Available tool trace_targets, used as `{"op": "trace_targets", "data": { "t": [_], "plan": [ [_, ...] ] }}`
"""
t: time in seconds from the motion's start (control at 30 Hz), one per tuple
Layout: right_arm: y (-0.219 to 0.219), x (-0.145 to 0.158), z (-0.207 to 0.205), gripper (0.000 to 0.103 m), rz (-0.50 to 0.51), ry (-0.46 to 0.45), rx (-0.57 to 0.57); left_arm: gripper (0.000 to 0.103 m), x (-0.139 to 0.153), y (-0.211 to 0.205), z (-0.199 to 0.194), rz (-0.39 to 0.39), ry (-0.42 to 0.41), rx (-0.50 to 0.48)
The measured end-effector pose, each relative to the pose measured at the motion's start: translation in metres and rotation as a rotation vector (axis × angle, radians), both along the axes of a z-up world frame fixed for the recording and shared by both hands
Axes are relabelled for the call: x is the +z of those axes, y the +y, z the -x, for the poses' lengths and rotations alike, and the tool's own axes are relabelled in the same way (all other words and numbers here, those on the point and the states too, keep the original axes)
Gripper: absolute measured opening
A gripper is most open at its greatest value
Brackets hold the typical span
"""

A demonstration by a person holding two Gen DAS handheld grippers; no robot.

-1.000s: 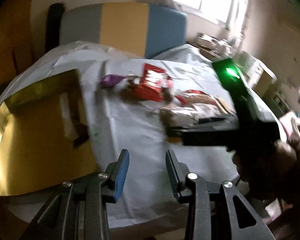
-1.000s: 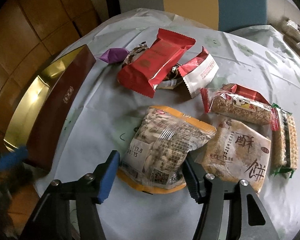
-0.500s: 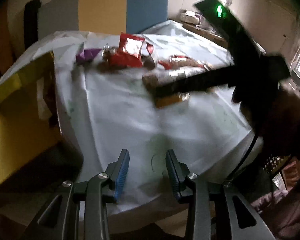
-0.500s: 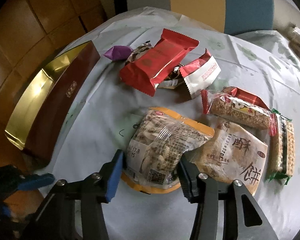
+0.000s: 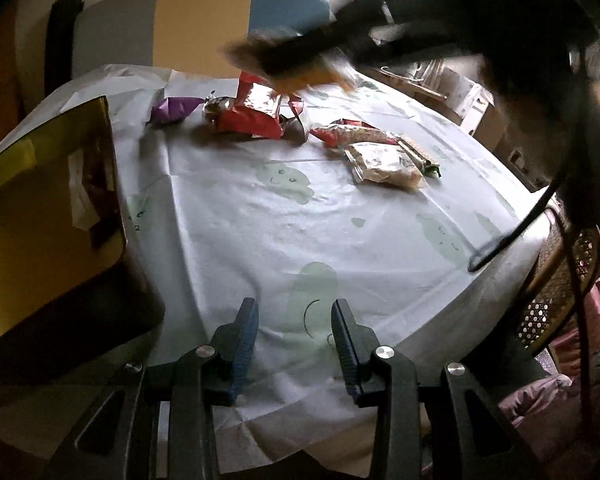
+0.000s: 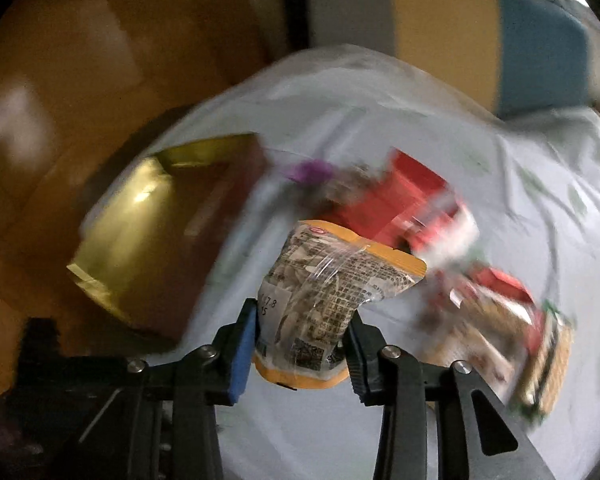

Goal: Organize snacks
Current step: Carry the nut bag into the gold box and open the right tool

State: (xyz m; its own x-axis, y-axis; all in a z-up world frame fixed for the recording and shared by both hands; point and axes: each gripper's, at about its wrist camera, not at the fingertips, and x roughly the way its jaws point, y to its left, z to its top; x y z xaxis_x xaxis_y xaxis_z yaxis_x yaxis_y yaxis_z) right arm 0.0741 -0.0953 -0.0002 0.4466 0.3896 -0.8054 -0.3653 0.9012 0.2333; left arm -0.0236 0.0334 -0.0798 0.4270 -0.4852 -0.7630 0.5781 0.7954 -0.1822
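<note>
A clear snack bag with orange edges (image 6: 324,280) hangs above the white tablecloth (image 6: 380,128). My right gripper (image 6: 302,312) is closing, and its pads press on the bag's lower part. In the left wrist view the same bag (image 5: 300,76) is a blur in the air over the other snacks. An open gold box (image 5: 40,216) sits at the table's left edge. My left gripper (image 5: 293,306) stands open over the near edge of the cloth with nothing between its fingers.
On the cloth lie a purple sweet (image 5: 174,108), red packets (image 5: 252,116), a red-ended bar (image 5: 352,134) and a pale biscuit pack (image 5: 384,162). A grey, yellow and blue chair back (image 5: 200,28) stands behind. A dark sleeve (image 5: 520,40) and a cable (image 5: 520,232) hang at the right.
The right gripper's jaws came in on the orange-edged bag and lifted it off the cloth. The left gripper sank lower, toward the table's near edge.
</note>
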Motion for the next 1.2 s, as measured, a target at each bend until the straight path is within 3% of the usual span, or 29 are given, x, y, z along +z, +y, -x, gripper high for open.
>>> {"op": "trace_targets", "data": {
  "t": [0.27, 0.47, 0.6, 1.0, 1.2],
  "plan": [
    [0.09, 0.035, -0.007, 0.041, -0.063, -0.005, 0.333, 0.038, -0.001, 0.004, 0.001, 0.029, 0.0, -0.004],
    [0.137, 0.023, -0.022, 0.05, -0.058, 0.036, 0.438, 0.038, -0.001, 0.006, 0.001, 0.042, 0.003, -0.003],
    [0.137, 0.009, -0.026, 0.053, -0.037, 0.051, 0.408, 0.038, -0.002, 0.006, 0.001, 0.044, 0.0, -0.005],
    [0.074, -0.008, -0.017, 0.053, -0.05, 0.06, 0.3, 0.038, -0.002, 0.003, 0.002, 0.028, 0.003, 0.006],
    [0.045, -0.005, -0.007, 0.062, -0.047, 0.041, 0.23, 0.042, -0.001, -0.002, 0.004, 0.004, -0.003, 0.008]
  ]
}}
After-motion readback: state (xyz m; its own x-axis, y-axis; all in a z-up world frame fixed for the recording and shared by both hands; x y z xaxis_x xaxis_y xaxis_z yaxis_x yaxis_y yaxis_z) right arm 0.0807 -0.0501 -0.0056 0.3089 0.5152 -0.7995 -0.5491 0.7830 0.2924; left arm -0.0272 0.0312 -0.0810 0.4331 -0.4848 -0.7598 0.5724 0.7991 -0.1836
